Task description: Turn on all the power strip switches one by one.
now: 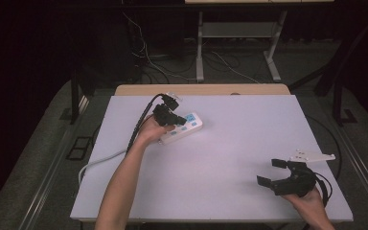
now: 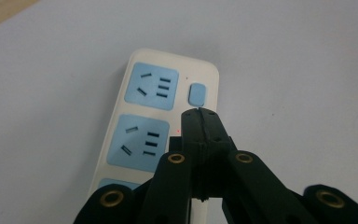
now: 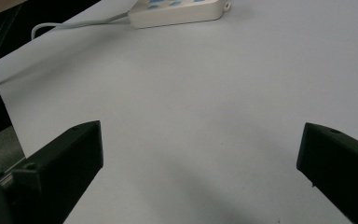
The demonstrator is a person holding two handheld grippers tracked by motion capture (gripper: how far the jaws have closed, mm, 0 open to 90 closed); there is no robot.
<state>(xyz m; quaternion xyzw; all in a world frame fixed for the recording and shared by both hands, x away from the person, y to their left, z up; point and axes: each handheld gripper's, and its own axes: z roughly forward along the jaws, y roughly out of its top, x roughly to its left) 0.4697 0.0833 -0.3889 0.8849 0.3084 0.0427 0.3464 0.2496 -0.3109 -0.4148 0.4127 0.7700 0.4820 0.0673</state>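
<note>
**Inspector A:** Where did the power strip lie at inspection?

**Inspector B:** It lay flat on the white table, in the far left part, with its cable running off the left edge. In the left gripper view its blue sockets and a small blue switch faced up.

**Inspector A:** And the left gripper?

**Inspector B:** Its jaws were pressed together with nothing between them, and the joined tip hung just over the strip's top face, beside the switch. I could not confirm contact.

**Inspector A:** The right gripper?

**Inspector B:** It was held near the table's right front corner, well apart from the strip, jaws spread wide and empty. The right gripper view showed bare table between them.

**Inspector A:** Which step was in hand?

**Inspector B:** In my judgement, the approach to press the switch with the closed tip. The next move called for a slight shift toward the button, then a straight push down. The strip is light, so an off-centre push could slide it.
</note>
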